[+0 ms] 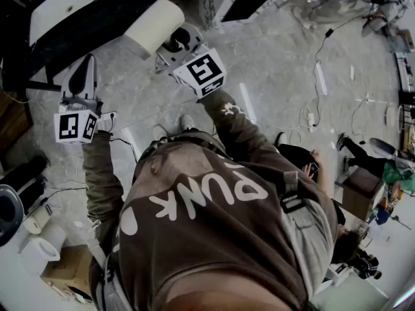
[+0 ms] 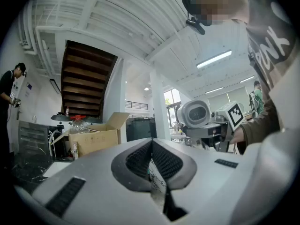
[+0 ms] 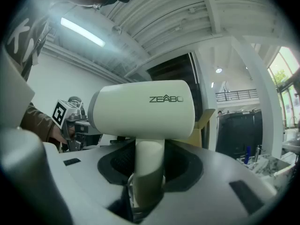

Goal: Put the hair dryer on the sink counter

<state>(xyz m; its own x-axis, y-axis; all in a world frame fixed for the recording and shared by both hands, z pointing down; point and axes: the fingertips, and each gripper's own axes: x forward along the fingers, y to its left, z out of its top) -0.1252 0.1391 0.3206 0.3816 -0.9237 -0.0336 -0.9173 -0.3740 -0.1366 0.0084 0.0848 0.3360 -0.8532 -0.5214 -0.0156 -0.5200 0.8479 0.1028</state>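
Note:
A white hair dryer [image 3: 143, 109] stands upright in the right gripper view, its handle clamped between the dark pads of my right gripper [image 3: 149, 172]. In the head view the hair dryer [image 1: 154, 23] points up and left from my right gripper [image 1: 178, 41], held out above the grey floor. It also shows nozzle-on as the hair dryer [image 2: 197, 114] in the left gripper view. My left gripper [image 1: 81, 76] is held lower left of it, empty. Its jaws meet in the left gripper [image 2: 152, 165] with only a small label showing in the gap.
A black table with a white board [image 1: 61, 5] is at the upper left. Paper rolls [image 1: 45, 235] and a cardboard box [image 1: 65, 267] lie at the lower left. Cables [image 1: 318, 63] cross the floor. An open cardboard box [image 2: 93, 137], stairs [image 2: 86, 86] and a person [image 2: 9, 93] are ahead.

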